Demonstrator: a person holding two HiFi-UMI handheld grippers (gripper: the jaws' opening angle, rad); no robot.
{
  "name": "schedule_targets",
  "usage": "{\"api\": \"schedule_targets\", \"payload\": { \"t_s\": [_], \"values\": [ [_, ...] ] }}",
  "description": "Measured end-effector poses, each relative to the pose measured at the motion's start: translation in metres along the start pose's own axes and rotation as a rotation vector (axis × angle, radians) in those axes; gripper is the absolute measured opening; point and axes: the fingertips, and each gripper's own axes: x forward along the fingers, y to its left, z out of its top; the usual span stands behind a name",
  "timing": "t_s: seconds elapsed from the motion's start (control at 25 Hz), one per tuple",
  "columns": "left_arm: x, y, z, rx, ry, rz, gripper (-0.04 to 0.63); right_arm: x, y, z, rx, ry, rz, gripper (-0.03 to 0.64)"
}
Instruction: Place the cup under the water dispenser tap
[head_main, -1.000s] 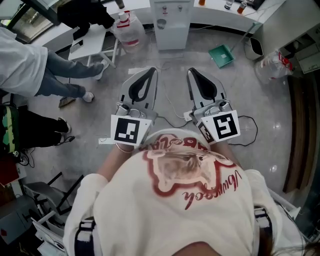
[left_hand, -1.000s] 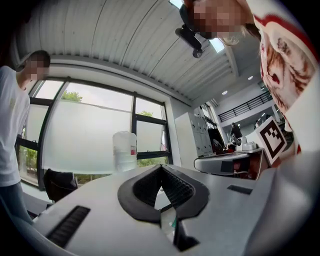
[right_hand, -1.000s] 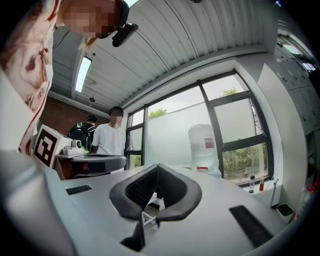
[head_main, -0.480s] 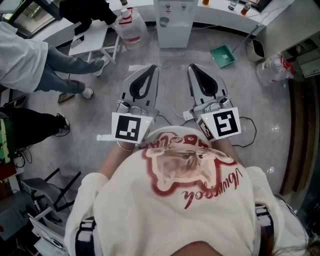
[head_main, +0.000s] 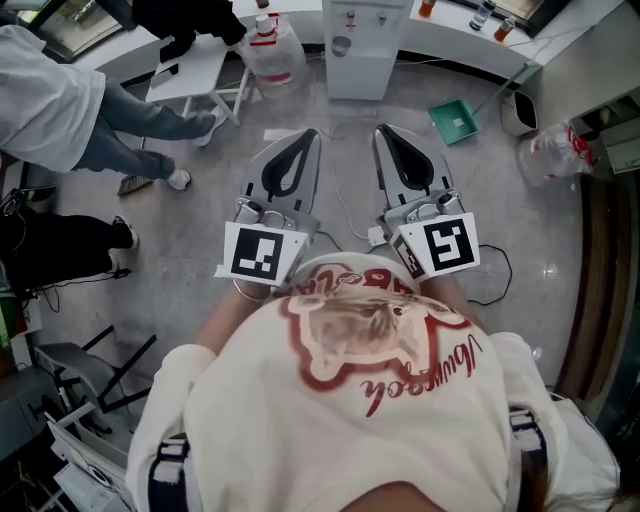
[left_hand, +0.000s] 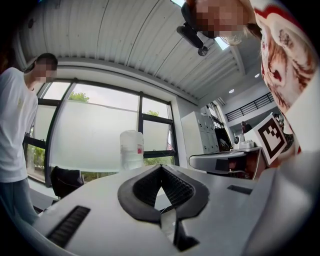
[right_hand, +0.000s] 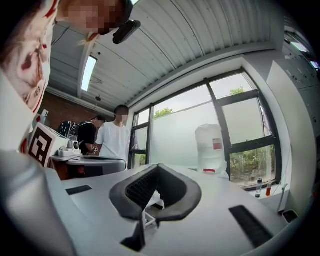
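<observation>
The white water dispenser (head_main: 365, 45) stands at the top middle of the head view, across a stretch of grey floor from me. A small grey round thing (head_main: 342, 45) sits on its front; I cannot tell whether it is a cup. My left gripper (head_main: 308, 133) and right gripper (head_main: 381, 131) are held side by side in front of my chest and point toward the dispenser. Both are shut, tips meeting, with nothing between the jaws. In the left gripper view the left gripper (left_hand: 160, 167) shows only its closed black pads, as does the right gripper (right_hand: 158, 166) in its own view.
A big water bottle (head_main: 272, 55) stands on the floor left of the dispenser, next to a white stool (head_main: 195, 70). A green dustpan (head_main: 455, 120) lies to the right. People stand at the left (head_main: 60, 110). A cable (head_main: 490, 270) runs over the floor.
The head view has shifted a little, so the dispenser, bottle and dustpan sit lower and further right in the picture. Both grippers keep their place and stay shut.
</observation>
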Motion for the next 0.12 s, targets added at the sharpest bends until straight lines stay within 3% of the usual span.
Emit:
{"api": "schedule_targets", "payload": {
  "t_s": [0.12],
  "values": [
    [0.0052, 0.0033, 0.0019, 0.004, 0.002, -0.005, 0.02, 0.0047, -0.0034, 0.0022, 0.003, -0.001, -0.009, 0.025]
  ]
}}
